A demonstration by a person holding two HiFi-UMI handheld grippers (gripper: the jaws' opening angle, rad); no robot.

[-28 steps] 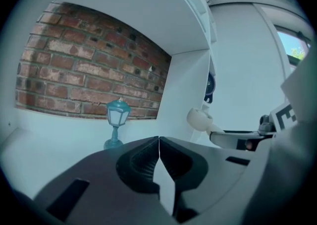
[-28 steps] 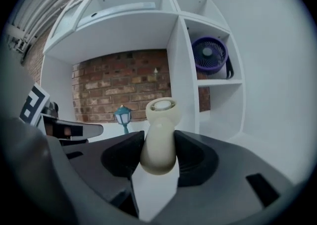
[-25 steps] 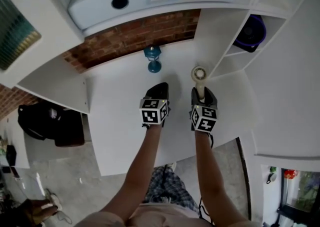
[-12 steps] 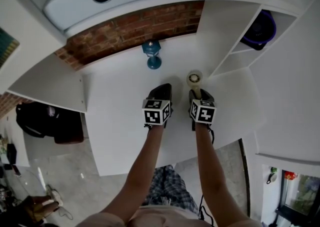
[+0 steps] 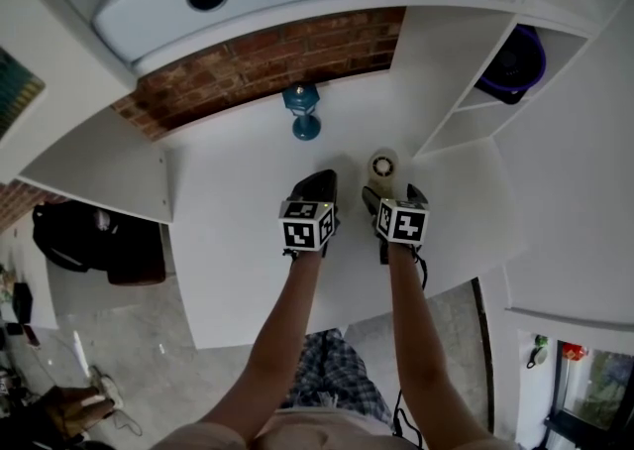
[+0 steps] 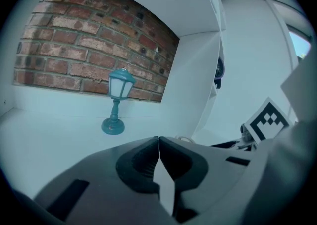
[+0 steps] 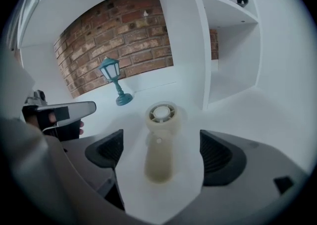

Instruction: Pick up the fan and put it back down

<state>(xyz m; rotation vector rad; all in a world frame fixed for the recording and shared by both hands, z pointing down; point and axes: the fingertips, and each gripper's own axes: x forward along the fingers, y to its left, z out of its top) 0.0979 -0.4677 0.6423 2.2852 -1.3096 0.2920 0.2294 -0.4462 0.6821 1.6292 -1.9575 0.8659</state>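
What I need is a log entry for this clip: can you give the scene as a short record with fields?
fan: cream, on the white table
right gripper: jaws opening, fan between them, pads clear of it
left gripper: shut, empty
lamp: teal, upright by the brick wall

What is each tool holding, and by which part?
Nothing. The right tool is opening, clear of the cream handheld fan between its jaws; the left tool is shut and empty.
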